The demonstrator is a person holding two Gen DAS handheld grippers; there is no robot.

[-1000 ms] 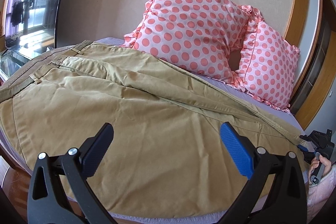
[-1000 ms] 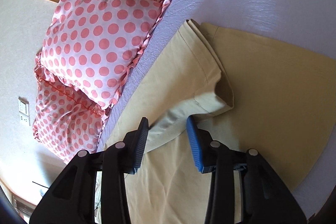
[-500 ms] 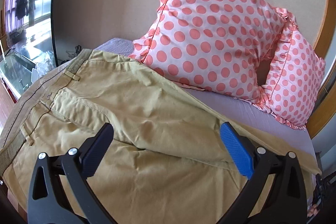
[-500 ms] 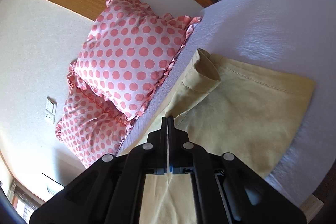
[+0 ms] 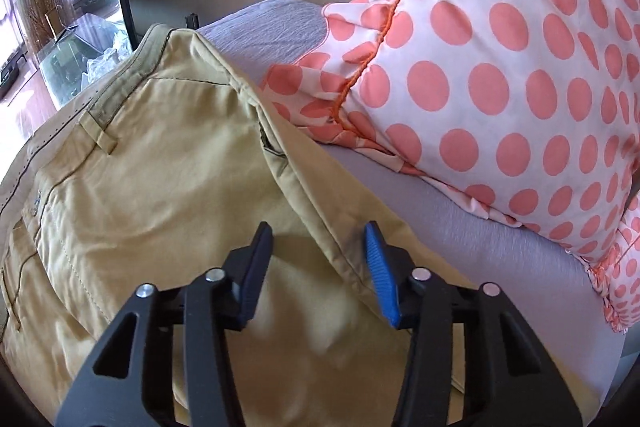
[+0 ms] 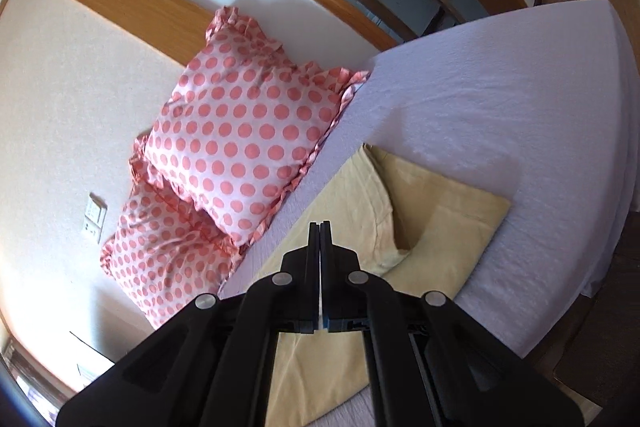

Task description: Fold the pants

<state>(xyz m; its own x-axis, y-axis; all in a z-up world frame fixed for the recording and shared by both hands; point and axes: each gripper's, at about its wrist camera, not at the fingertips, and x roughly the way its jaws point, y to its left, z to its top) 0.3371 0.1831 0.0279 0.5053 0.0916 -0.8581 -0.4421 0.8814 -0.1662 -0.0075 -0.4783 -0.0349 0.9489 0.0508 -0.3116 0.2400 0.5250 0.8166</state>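
While the khaki cotton pants (image 5: 152,195) lie spread on the lilac-sheeted bed (image 6: 500,99), the right gripper (image 6: 320,227) has its jaws clamped on the leg end, and the left gripper (image 5: 316,247) straddles the side seam, jaws apart. Judged: gripping for the fold; the left should close next.

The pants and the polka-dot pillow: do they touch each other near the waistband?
Touching. In the left wrist view the pants' folded edge lies against the ruffle of the polka-dot pillow, with no purple sheet visible between them there.

Right gripper (image 6: 320,227) jaws together over tan pants (image 6: 448,211)
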